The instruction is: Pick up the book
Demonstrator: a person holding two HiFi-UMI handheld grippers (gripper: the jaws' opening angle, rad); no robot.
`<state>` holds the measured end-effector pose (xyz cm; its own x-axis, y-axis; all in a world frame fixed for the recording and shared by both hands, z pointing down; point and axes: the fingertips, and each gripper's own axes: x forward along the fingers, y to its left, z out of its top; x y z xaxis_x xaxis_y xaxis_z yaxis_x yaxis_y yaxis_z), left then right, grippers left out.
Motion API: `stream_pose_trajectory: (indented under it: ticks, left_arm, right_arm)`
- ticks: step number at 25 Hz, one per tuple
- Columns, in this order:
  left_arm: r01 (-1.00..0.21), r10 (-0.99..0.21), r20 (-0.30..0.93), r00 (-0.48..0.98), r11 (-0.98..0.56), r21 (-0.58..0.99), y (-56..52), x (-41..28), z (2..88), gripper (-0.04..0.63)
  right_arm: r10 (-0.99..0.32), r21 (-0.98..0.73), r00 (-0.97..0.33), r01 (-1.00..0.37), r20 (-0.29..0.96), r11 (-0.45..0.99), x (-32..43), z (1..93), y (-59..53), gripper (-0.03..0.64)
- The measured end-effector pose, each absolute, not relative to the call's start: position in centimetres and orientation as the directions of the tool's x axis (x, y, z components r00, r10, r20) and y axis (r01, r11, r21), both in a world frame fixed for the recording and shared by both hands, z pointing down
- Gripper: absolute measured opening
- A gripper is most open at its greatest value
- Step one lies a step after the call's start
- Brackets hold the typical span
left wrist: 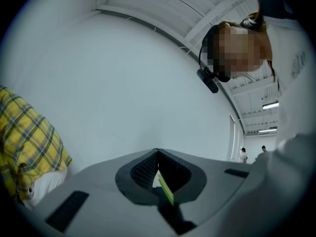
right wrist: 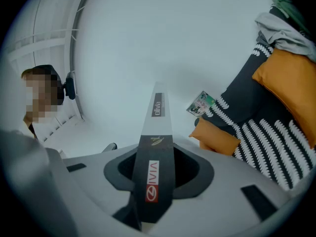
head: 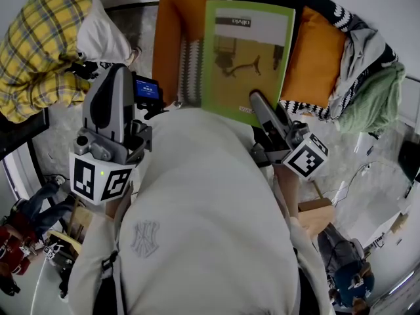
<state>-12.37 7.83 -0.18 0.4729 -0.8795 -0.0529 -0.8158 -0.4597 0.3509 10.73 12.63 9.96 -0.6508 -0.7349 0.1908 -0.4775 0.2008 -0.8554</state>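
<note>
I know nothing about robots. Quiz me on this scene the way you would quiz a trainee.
1. True or false: the book has a blue cover.
2. Which hand-held gripper grips the book? A left; B right; C neither.
3. Fill in: the orange things beside the book are ___.
Key: 1 false, it is green. 2 B, the right hand-held gripper is shut on it. 3 cushions.
</note>
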Motion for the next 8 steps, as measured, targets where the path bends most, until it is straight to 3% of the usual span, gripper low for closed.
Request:
stream_pose_trajectory:
  ticks: [8]
  left_arm:
    - [-0.818,-0.881,-0.055,0.470,-0.458,0.348,7.61,-12.47,-0.15,0.009]
  right_arm:
    - [-0.732,-0.846,-0.653,-0.490,0.197,0.209,10.77,9.91,12.58,0.144]
